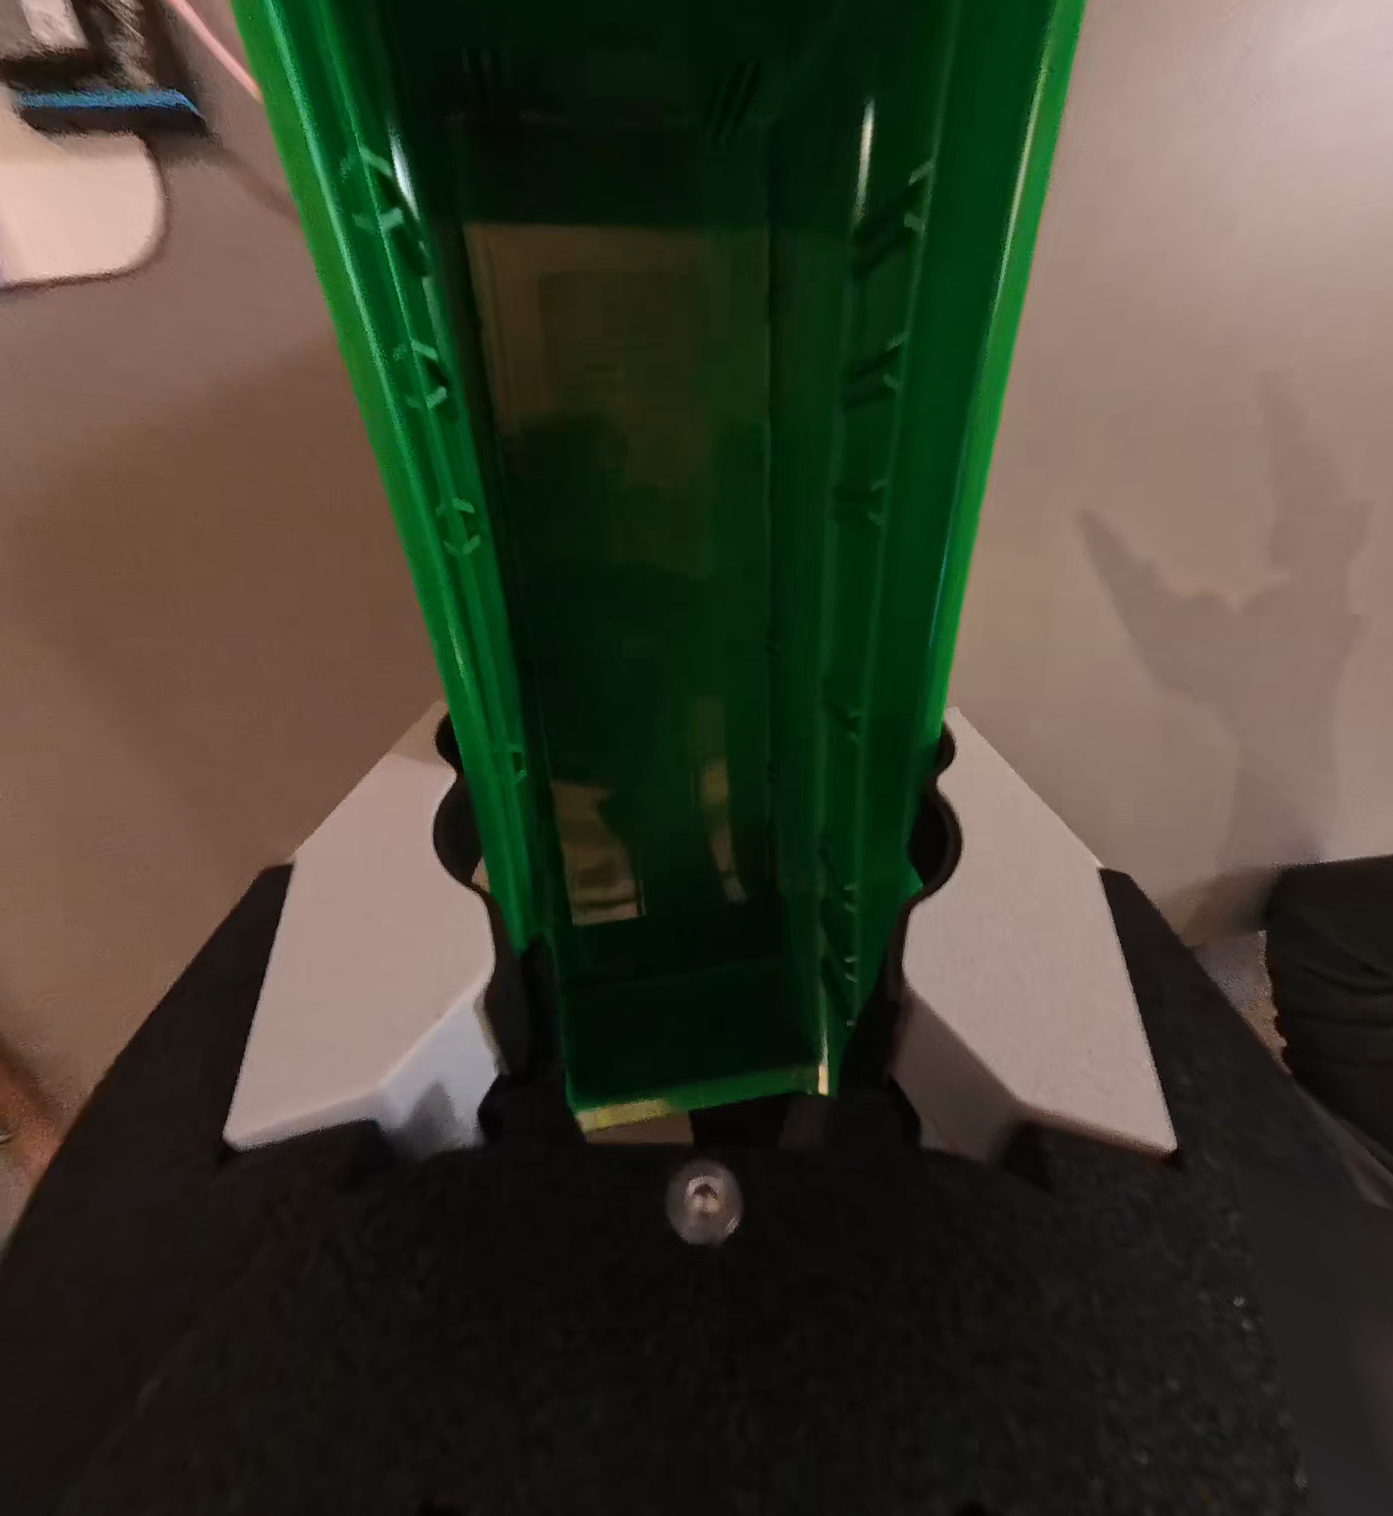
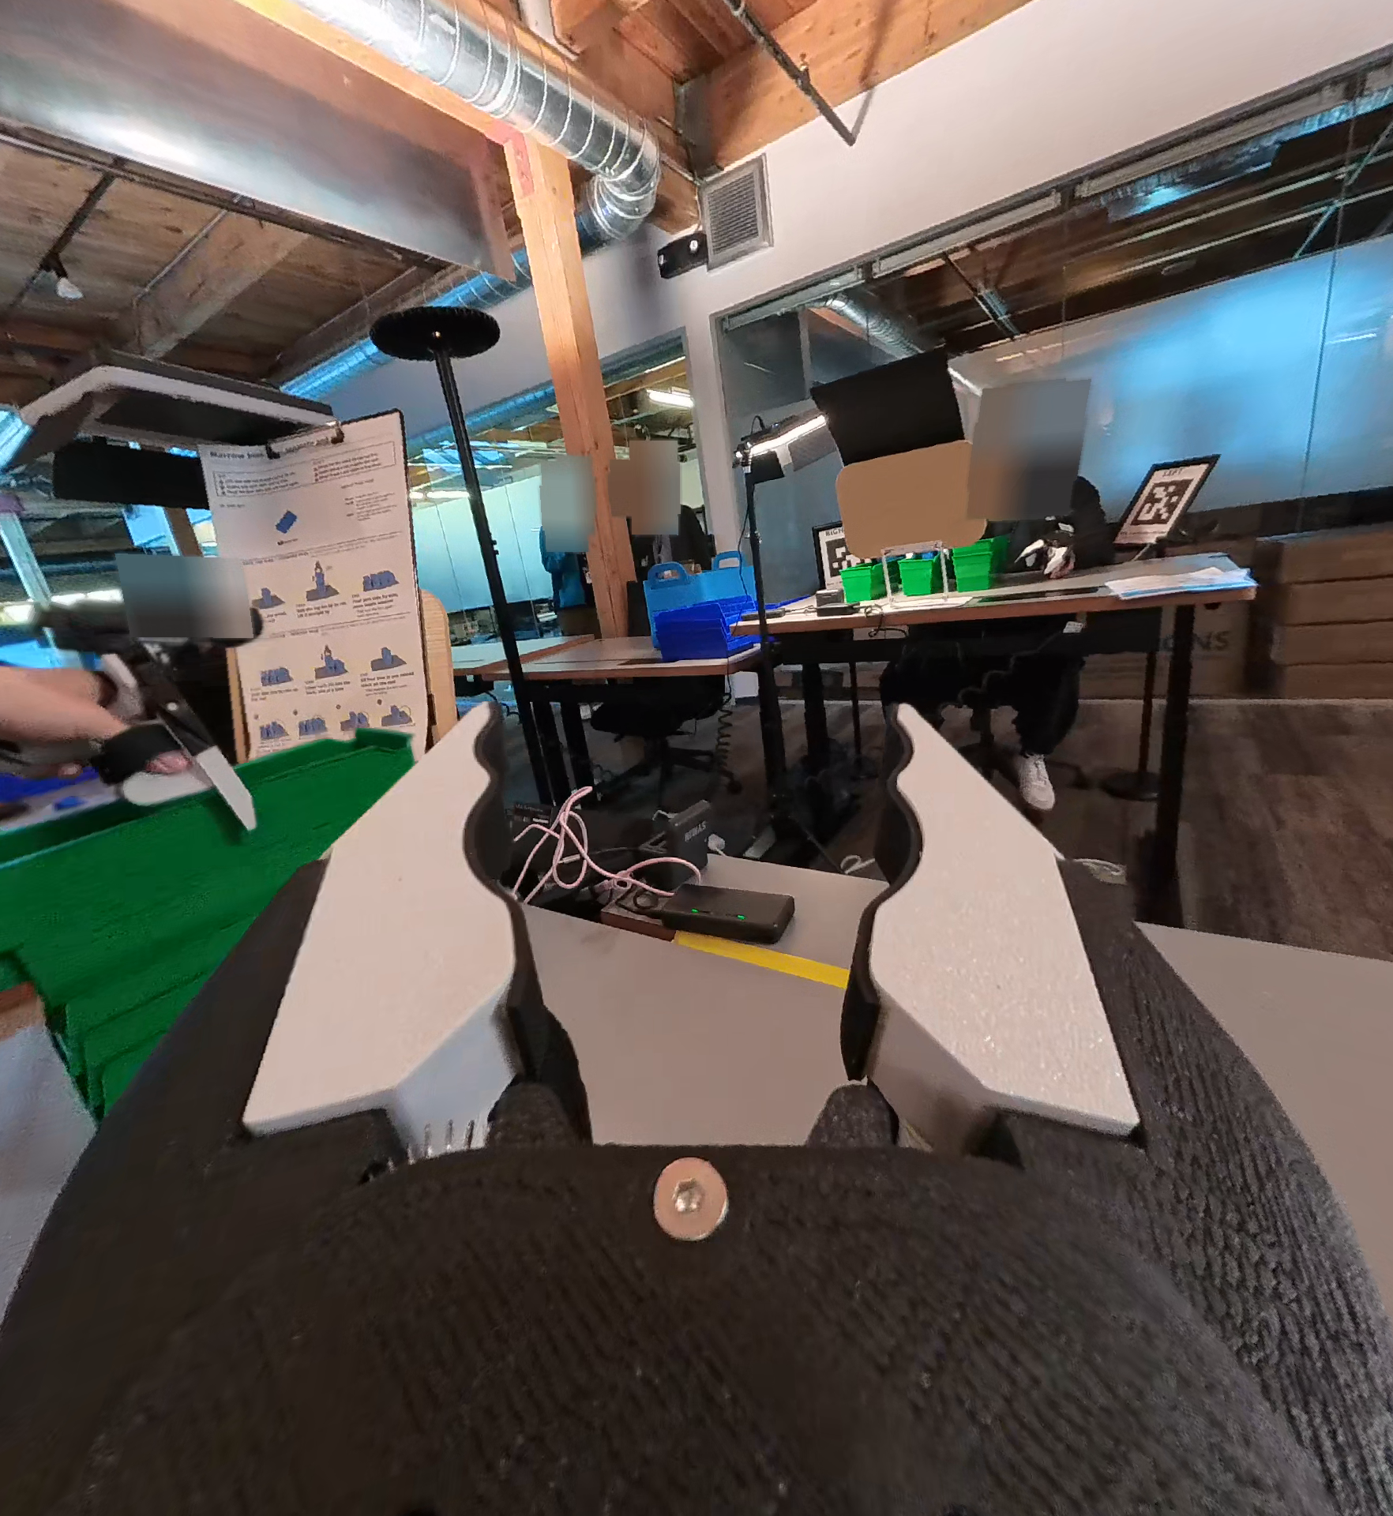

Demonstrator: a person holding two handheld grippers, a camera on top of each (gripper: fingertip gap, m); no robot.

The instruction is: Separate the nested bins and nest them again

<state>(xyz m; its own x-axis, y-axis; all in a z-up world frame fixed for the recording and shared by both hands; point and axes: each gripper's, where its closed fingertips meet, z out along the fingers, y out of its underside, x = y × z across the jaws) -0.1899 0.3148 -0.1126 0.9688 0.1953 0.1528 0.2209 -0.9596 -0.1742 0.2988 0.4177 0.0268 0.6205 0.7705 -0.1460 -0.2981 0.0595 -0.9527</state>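
In the left wrist view a long, narrow green bin [image 1: 677,492] runs forward from between my left gripper's fingers. My left gripper [image 1: 697,738] is shut on the green bin, with its pads pressed on both long sides. Doubled rims show along the bin's walls, so it may be more than one bin nested together. In the right wrist view the green bin [image 2: 143,894] is at the left, with stepped edges at its lower end. The left gripper [image 2: 184,771] and a hand [image 2: 12,714] hold it from above. My right gripper [image 2: 693,722] is open and empty, to the right of the bin, above the grey table [image 2: 677,1058].
A black power bank [image 2: 726,912], pink cables [image 2: 570,853] and a yellow tape strip [image 2: 767,961] lie on the table ahead of the right gripper. An instruction board [image 2: 324,591] stands behind the bin. Farther desks hold small green bins [image 2: 915,572] and blue bins [image 2: 697,611].
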